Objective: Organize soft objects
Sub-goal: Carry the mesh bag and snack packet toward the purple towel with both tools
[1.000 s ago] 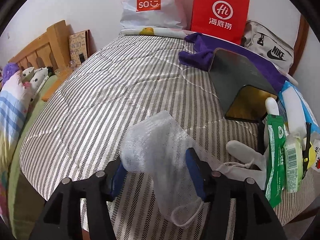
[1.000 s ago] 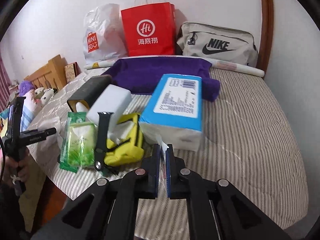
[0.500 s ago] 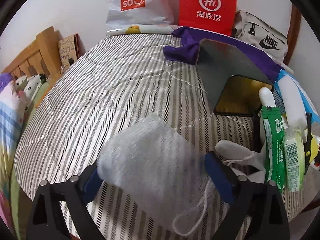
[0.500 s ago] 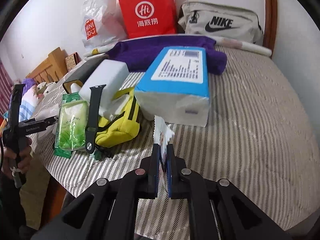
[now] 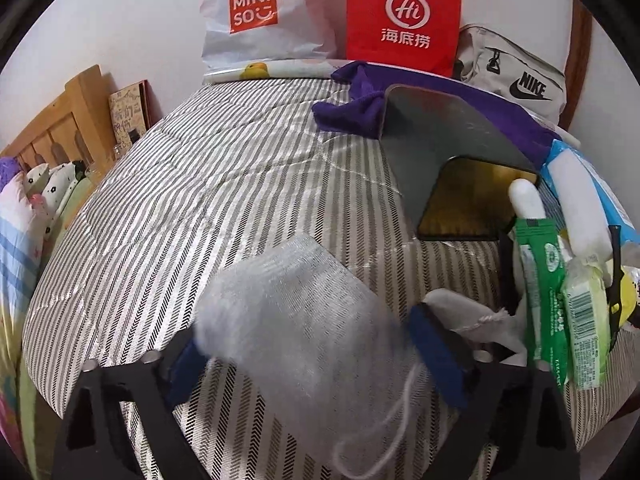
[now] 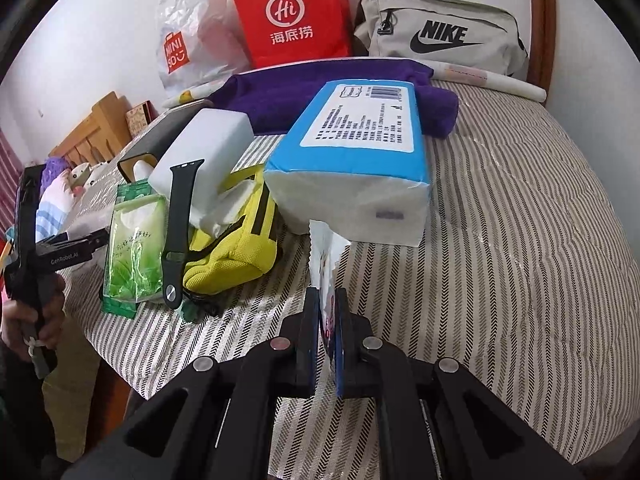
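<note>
My left gripper (image 5: 308, 344) is open wide, and a white mesh pouch (image 5: 296, 320) with a drawstring lies on the striped quilt (image 5: 200, 184) between its blue pads. My right gripper (image 6: 329, 304) is shut on a small white packet (image 6: 326, 256), held upright above the quilt (image 6: 520, 240) in front of a blue tissue pack (image 6: 356, 160). A purple towel (image 6: 320, 96), a yellow pouch (image 6: 236, 248) and green wet wipes (image 6: 134, 240) lie nearby. The left gripper also shows at the far left of the right wrist view (image 6: 92, 240).
A dark open box (image 5: 448, 160) lies right of centre on the bed. A red paper bag (image 5: 402, 16), a Miniso bag (image 5: 256, 12) and a Nike bag (image 6: 440, 36) stand along the wall. A white block (image 6: 200, 160) and a watch strap (image 6: 178, 236) rest on the pile. The wooden headboard (image 5: 52, 120) is left.
My left gripper has opened wide and let go of the mesh pouch, which now lies spread on the quilt. My right gripper has moved in towards the tissue pack, still holding the packet.
</note>
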The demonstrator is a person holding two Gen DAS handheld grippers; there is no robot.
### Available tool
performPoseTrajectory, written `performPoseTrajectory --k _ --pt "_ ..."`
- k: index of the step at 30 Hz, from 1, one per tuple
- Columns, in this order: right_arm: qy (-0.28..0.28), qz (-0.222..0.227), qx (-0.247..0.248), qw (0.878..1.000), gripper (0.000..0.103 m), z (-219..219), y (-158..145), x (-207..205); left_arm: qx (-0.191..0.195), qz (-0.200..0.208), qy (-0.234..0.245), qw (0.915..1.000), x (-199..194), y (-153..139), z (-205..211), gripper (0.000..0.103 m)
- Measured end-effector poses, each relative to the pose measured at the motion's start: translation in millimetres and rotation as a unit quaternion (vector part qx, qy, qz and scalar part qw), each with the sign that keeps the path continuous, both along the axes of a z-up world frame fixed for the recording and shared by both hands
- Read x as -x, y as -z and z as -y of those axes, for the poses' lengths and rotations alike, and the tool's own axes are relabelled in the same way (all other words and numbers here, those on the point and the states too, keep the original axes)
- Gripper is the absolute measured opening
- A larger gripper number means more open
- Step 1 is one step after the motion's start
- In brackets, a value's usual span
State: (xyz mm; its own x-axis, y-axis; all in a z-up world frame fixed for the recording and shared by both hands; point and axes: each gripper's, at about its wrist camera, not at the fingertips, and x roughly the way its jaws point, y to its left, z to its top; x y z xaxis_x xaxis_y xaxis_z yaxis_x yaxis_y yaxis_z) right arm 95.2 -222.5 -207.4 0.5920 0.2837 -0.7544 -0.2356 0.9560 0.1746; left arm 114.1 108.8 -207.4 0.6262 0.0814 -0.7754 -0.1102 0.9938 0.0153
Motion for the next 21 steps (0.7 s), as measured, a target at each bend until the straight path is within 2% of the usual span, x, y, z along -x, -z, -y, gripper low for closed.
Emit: performPoseTrajectory --k 1,3,5,10,12,15,18,21 --pt "0.002 0.000 0.001 1.000 0.007 0.5 -0.7 0.1 -0.001 0.002 0.003 1.0000 0.6 -0.8 2.1 0.082" --pt "0.003 0.003 0.002 1.000 0.007 1.2 -2.2 0.2 -0.003 0.007 0.010 0.9999 1.7 -2.5 6.1 0.068" --pt "0.004 0.005 0.004 1.000 0.007 1.2 -3.6 1.1 -0.007 0.010 0.020 0.9997 2.6 -4.0 12.1 0.058" --pt "0.004 0.010 0.011 1.000 0.007 0.5 -6.9 2.6 -0.015 0.011 0.038 0.9991 4.8 -6.9 21.1 0.040" --pt "0.004 0.011 0.013 1.000 0.007 0.9 -7.6 3.7 -0.018 0.011 0.045 0.9988 6.9 -7.5 24.8 0.027" --pt "0.007 0.013 0.020 1.000 0.007 1.4 -9.4 6.7 -0.017 0.009 0.051 0.9985 10.1 -8.7 28.8 0.014" --pt "0.008 0.018 0.023 1.000 0.007 3.1 -12.6 9.7 -0.015 0.005 0.046 0.9988 12.5 -9.4 27.2 0.011" --pt "0.009 0.024 0.019 0.999 0.007 5.3 -16.7 11.6 0.008 -0.001 0.038 0.9992 14.2 -12.5 19.9 0.010"
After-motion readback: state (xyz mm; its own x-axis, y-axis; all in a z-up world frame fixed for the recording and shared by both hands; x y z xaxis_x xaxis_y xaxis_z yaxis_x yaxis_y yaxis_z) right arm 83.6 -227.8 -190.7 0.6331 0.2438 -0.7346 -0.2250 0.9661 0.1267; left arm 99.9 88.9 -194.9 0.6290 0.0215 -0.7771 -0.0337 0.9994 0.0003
